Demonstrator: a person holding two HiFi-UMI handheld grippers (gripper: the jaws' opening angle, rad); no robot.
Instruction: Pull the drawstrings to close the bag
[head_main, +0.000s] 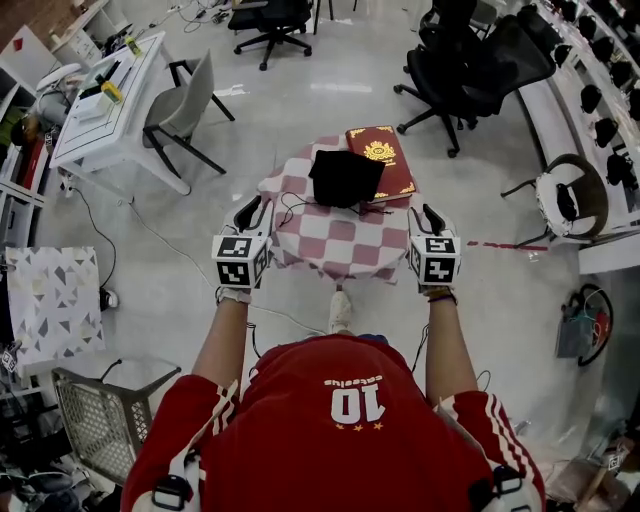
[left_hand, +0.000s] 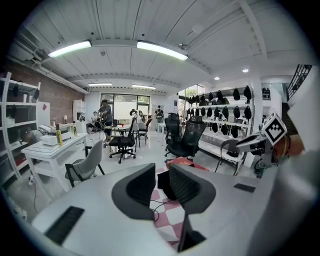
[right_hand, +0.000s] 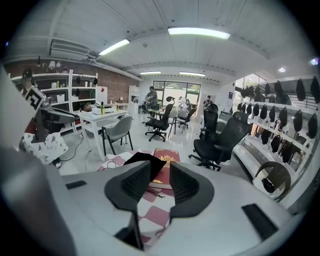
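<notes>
in the head view a small round table covered with a red-and-white checked cloth stands on the pale glossy floor in front of a person in a red jersey. the black fabric drawstring bag lies at the table's 12 o'clock, and its right part rests over the edge of a dark red hardcover book with a gold emblem, which sits at 1 o'clock. a thin black drawstring cord trails loose on the cloth from the bag toward 9 o'clock; whether the bag's mouth is gathered cannot be told.

the left gripper is held at the table's 9 o'clock edge and the right gripper at its 3 o'clock edge, both apart from the bag. in the left gripper view the jaws stand apart with nothing clamped; only the cloth and cord show through the gap. in the right gripper view the jaws are likewise parted and empty, with the bag and the book lying beyond them.

a grey chair and a white table stand toward 10 o'clock of the round table.
</notes>
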